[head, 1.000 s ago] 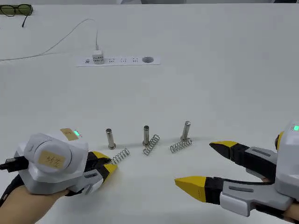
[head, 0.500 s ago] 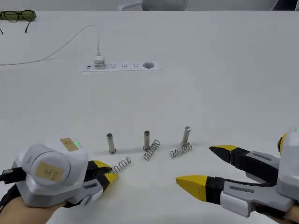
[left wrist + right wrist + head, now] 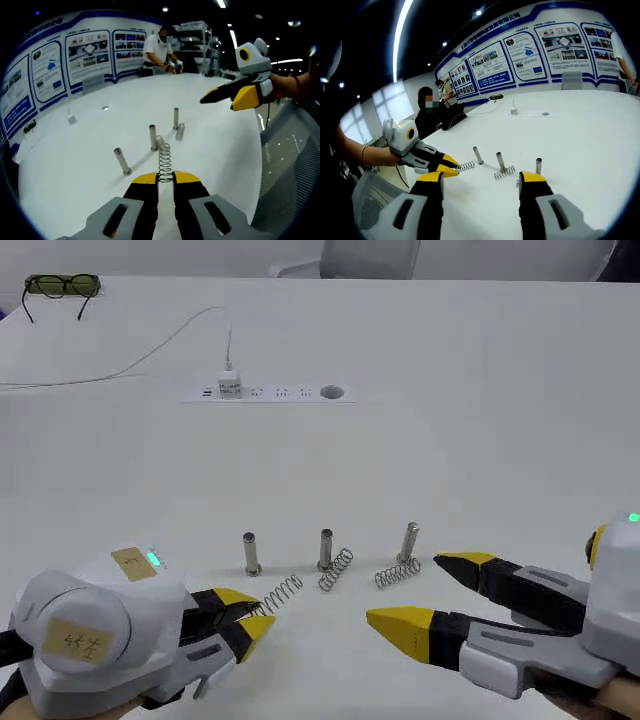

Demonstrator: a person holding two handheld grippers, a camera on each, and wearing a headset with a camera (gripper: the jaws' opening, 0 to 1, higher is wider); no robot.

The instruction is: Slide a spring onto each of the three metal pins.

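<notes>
Within left claw (image 3: 165, 177), 1 spring (image 3: 164, 160)

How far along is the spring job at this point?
Done: nothing yet. The left pin, middle pin and right pin all stand bare.
In hand: the left hand-held gripper pinches the near end of the left spring.
Left: the middle spring and right spring lie beside their pins; the right hand-held gripper is open, holding nothing. All three springs have yet to go on.
</notes>
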